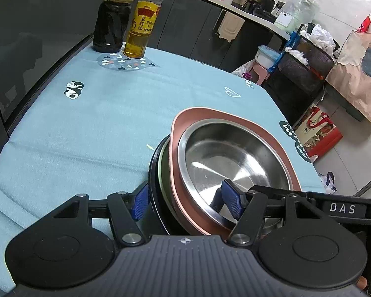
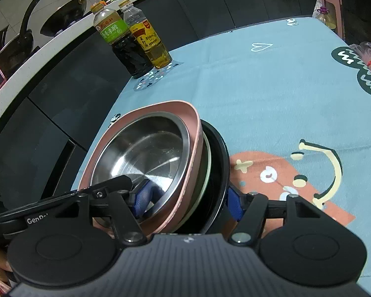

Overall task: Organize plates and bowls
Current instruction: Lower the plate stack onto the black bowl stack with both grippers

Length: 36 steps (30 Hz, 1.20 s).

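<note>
While the stack (image 1: 210,163) sits tilted on the counter (image 1: 86,123), left tongs (image 1: 185,201) and right tongs (image 2: 188,198) each pinch its near edge; lower dishes are mostly hidden.

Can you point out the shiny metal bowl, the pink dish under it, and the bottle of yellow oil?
metal bowl (image 1: 235,158), left wrist view, on its inner bottom.
pink dish (image 1: 200,115), left wrist view, on its far rim.
oil bottle (image 1: 141,29), left wrist view, on its label.
</note>
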### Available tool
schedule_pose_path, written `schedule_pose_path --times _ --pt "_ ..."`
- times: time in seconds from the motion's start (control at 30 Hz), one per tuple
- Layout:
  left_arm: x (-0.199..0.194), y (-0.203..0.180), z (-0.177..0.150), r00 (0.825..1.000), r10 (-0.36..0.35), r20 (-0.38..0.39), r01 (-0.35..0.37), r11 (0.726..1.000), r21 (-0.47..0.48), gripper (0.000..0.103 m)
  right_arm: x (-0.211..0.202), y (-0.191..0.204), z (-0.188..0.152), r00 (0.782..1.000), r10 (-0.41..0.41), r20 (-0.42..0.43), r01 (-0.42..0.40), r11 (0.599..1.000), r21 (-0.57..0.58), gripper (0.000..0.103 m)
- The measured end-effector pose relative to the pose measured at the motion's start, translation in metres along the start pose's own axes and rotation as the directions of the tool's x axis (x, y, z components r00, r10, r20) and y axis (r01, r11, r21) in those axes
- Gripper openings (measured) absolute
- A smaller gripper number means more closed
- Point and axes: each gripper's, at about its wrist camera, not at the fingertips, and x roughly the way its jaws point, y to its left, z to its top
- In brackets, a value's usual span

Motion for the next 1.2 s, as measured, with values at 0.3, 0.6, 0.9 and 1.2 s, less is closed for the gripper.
schedule_pose_path --times 0.3,0.6,0.9,1.2 --pt "0.004 0.004 0.003 1.0 -0.014 -0.014 0.014 1.0 -0.028 0.061 -0.001 -0.002 0.0 1.0 0.003 0.003 -0.003 1.0 0.015 0.049" --pt "-0.002 0.0 0.004 1.0 -0.016 0.015 0.016 1.0 0.006 0.052 -0.004 -0.001 0.001 0.999 -0.015 0.035 0.015 1.0 0.006 0.048" --pt "0.0 -0.003 0.009 0.999 -0.007 0.032 0.006 1.0 0.01 0.052 -0.002 -0.001 0.007 0.999 -0.012 0.046 0.012 1.0 0.004 0.048" --pt "0.003 -0.006 0.024 0.998 -0.006 0.06 0.005 1.0 0.009 0.052 -0.004 0.0 0.021 0.997 -0.007 0.072 0.008 1.0 -0.004 0.048"
